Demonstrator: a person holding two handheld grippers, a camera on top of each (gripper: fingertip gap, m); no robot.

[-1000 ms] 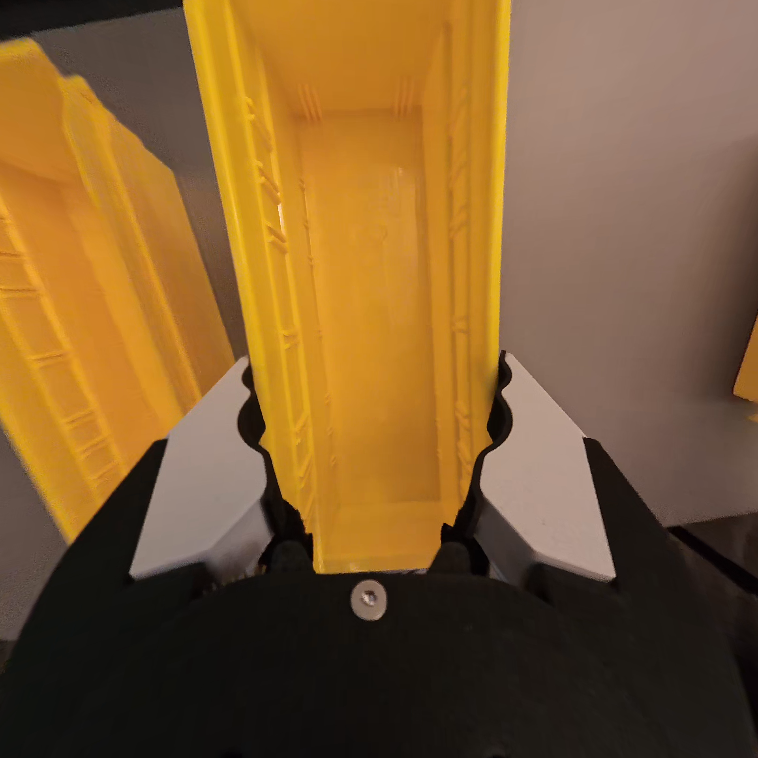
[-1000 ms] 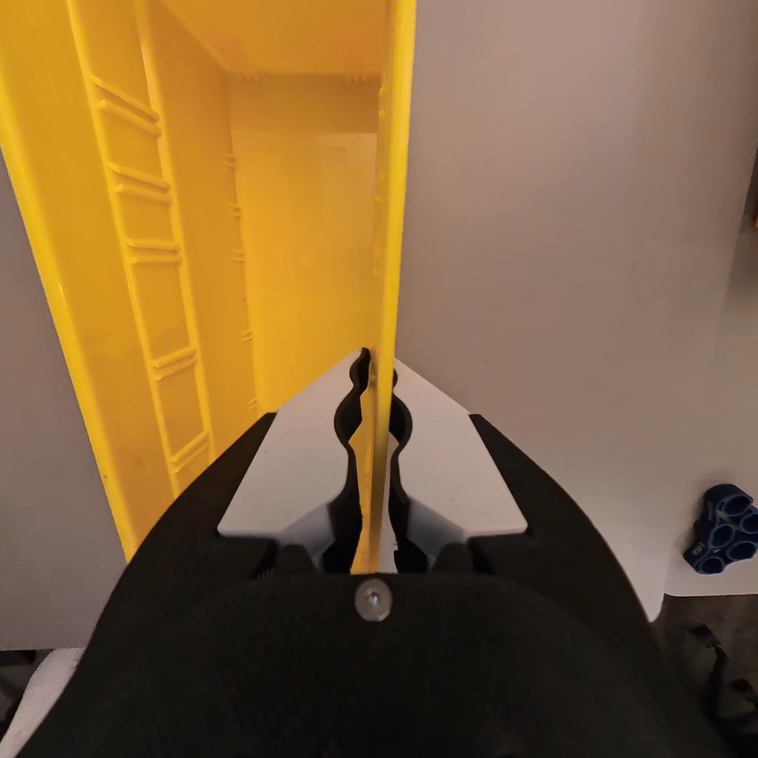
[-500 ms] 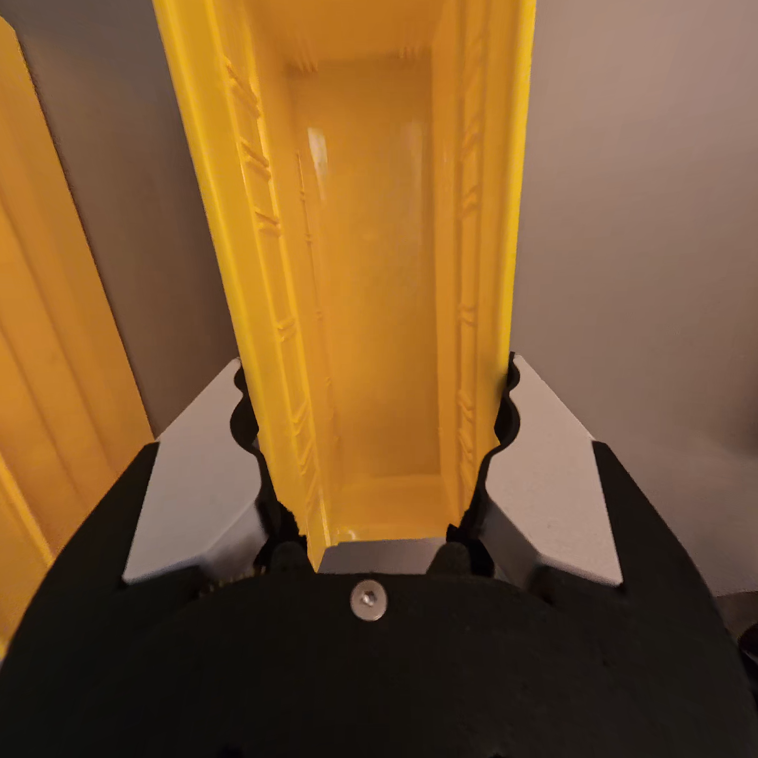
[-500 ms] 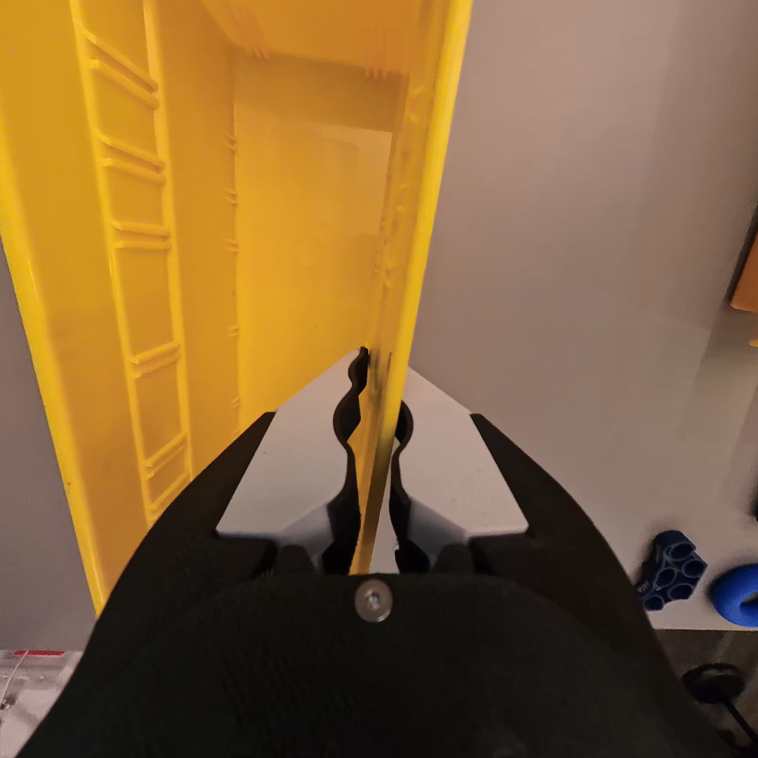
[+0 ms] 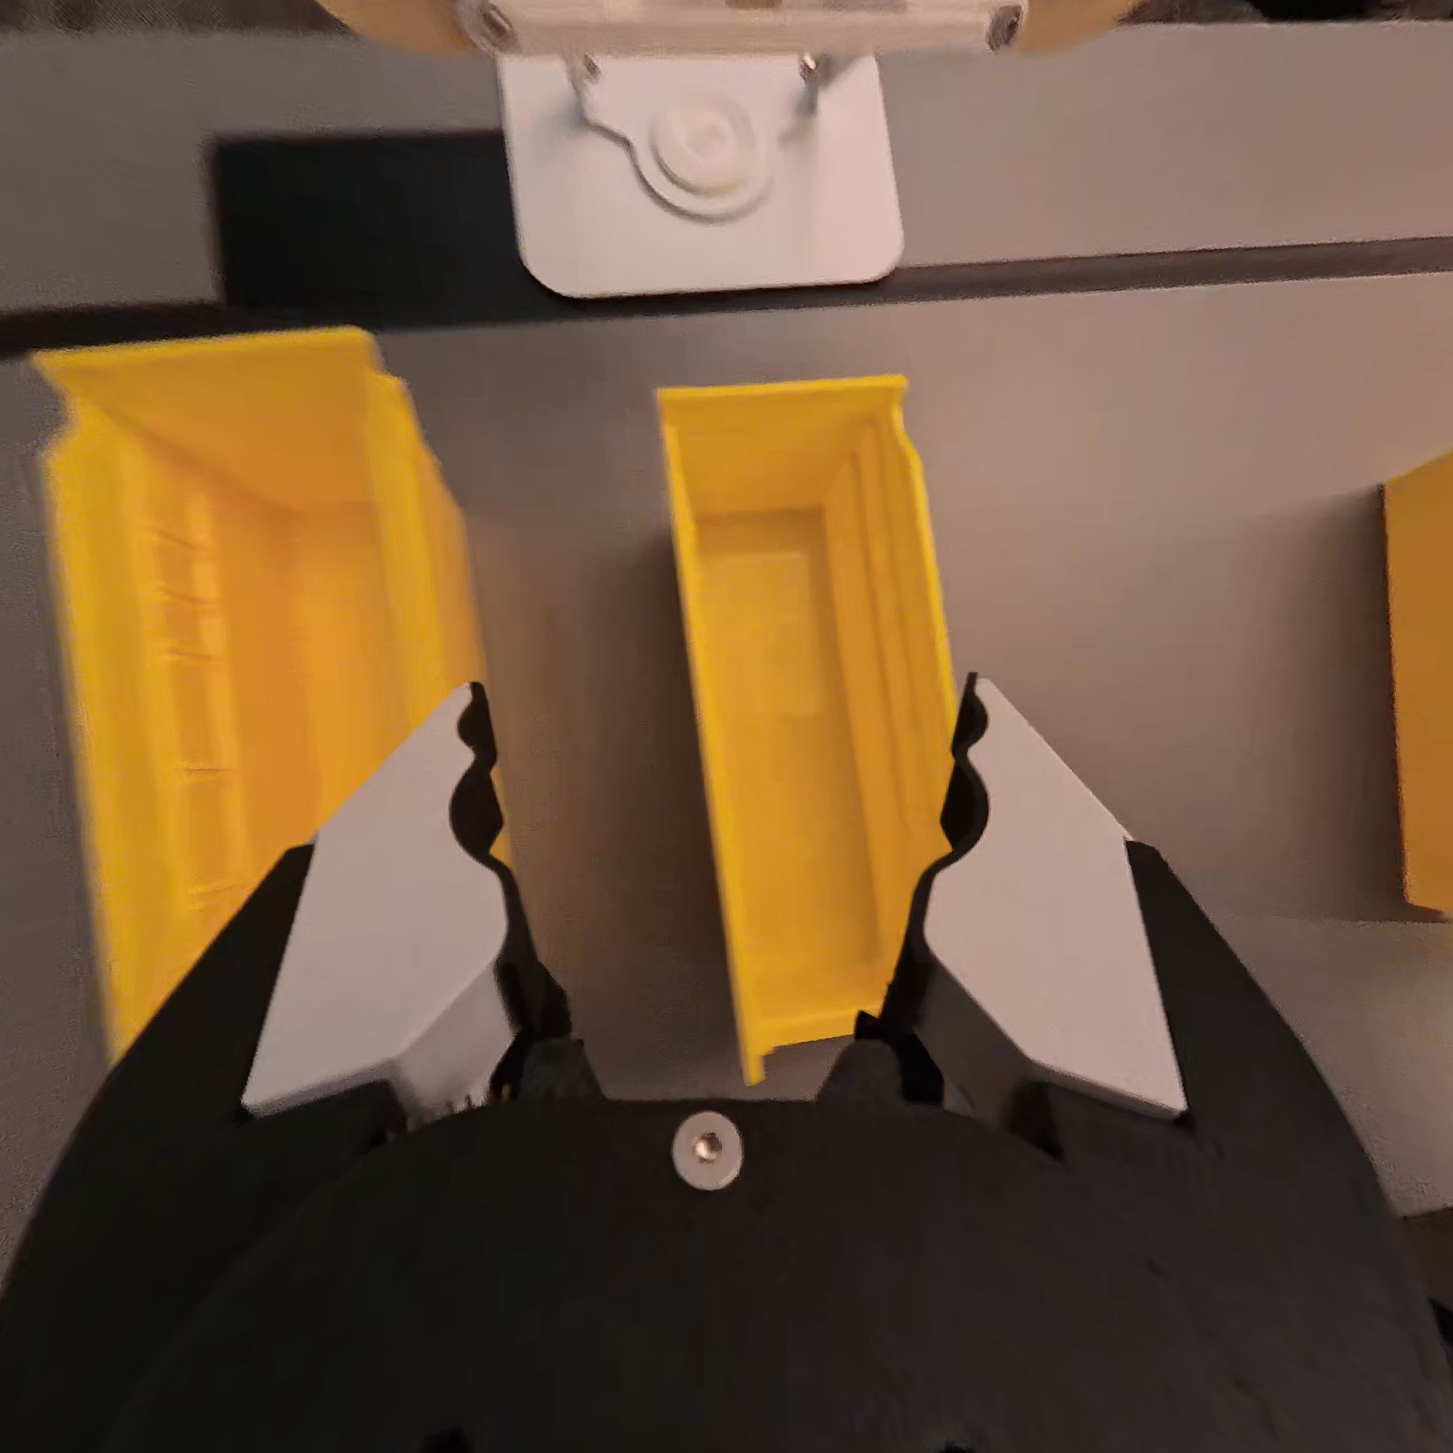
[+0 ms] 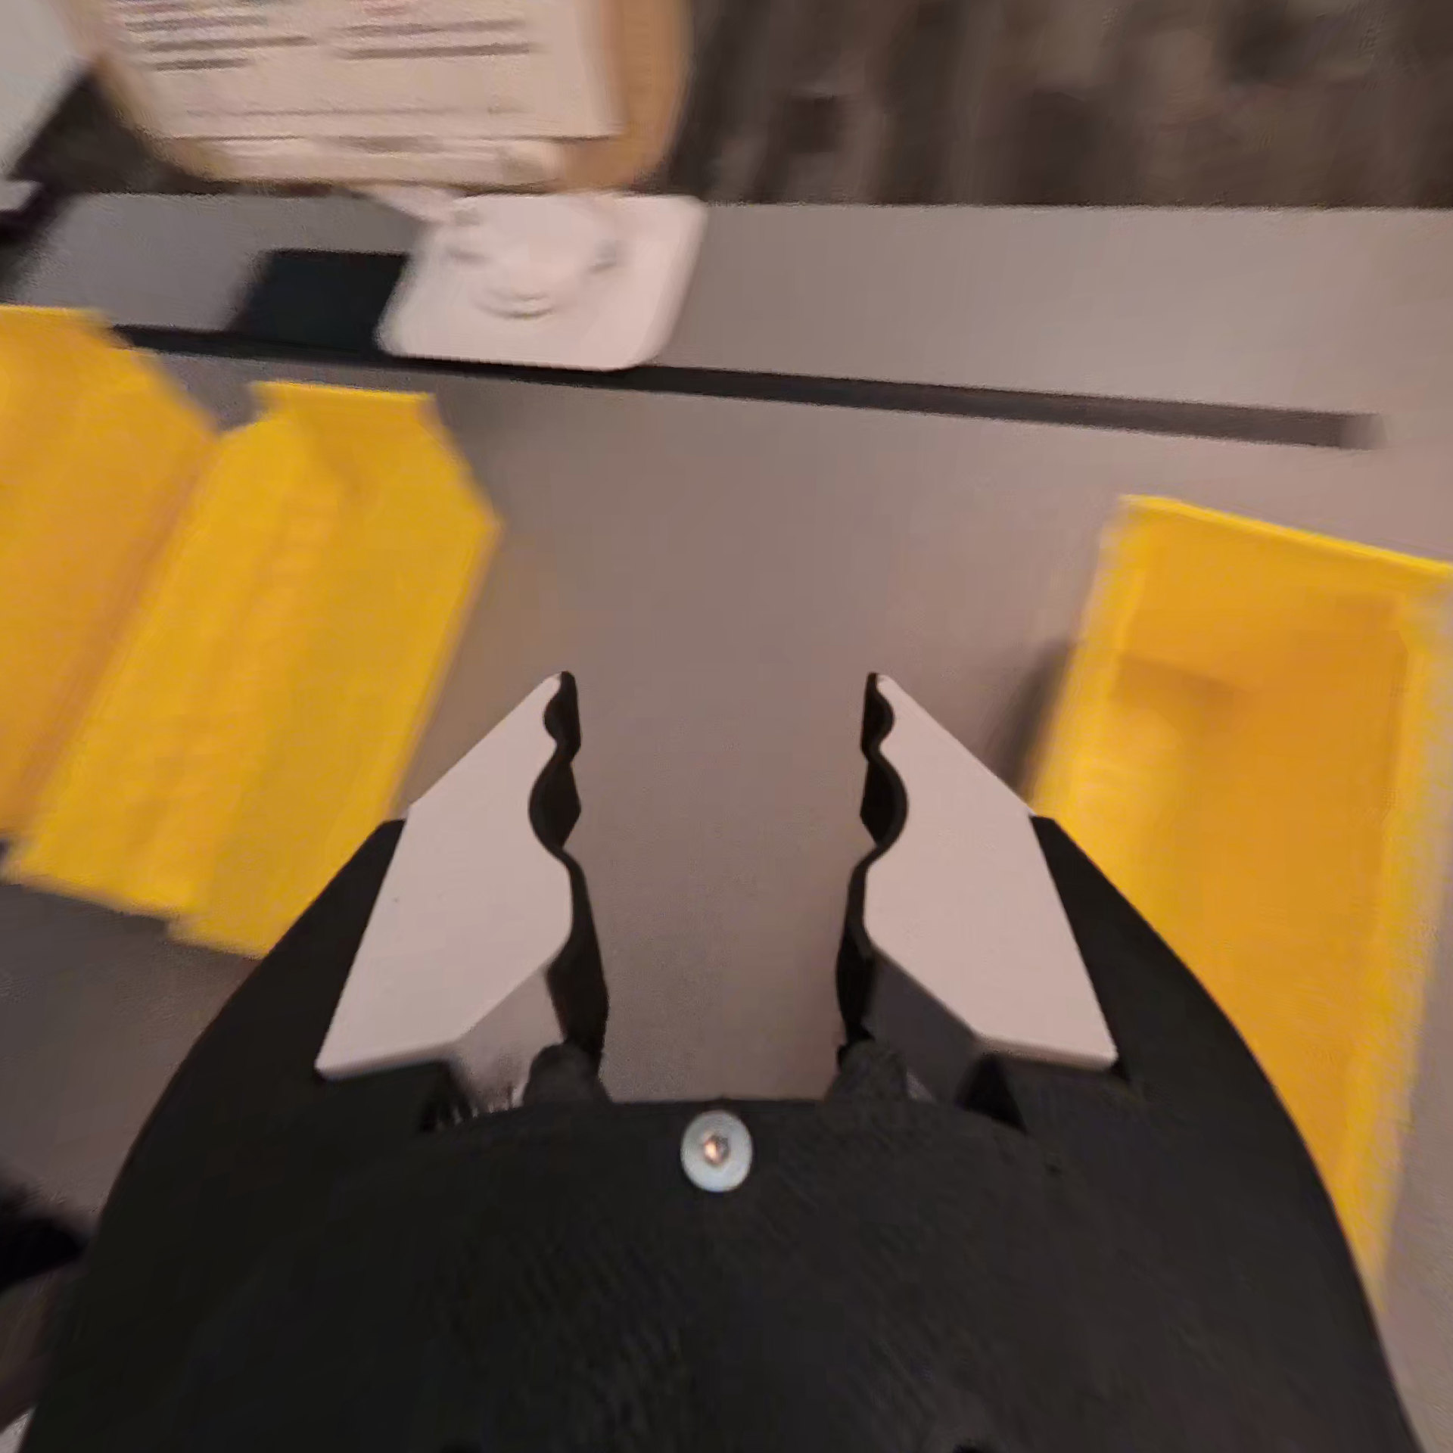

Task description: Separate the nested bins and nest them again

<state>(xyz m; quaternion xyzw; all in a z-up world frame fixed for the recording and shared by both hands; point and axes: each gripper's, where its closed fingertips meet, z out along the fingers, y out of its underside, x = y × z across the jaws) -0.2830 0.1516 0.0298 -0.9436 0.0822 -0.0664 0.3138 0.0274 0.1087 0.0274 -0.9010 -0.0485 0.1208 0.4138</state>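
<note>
In the left wrist view a small yellow bin [image 5: 786, 708] lies open side up on the grey table [image 5: 1140, 550]. My left gripper [image 5: 725, 684] hangs over it with its jaws wide open. The bin sits nearer the right finger [image 5: 1046, 865], with a clear gap to the left finger [image 5: 393, 865]; nothing is gripped. A larger yellow bin [image 5: 236, 629] lies to the left. My right gripper [image 6: 717, 680] is open and empty over bare table, between two yellow bins on the left [image 6: 259, 668] and a yellow bin [image 6: 1258, 747] on the right. The right wrist view is motion-blurred.
A white mounting plate [image 5: 700, 173] and a black flat object [image 5: 354, 228] sit at the table's far edge; the plate also shows in the right wrist view [image 6: 542, 291]. Part of another yellow bin [image 5: 1423, 692] shows at the right edge of the left wrist view.
The right gripper was shut on a bin's wall and has opened and let it go. The left gripper's jaws have left the small bin's sides. Both grippers pulled back from the bins.
</note>
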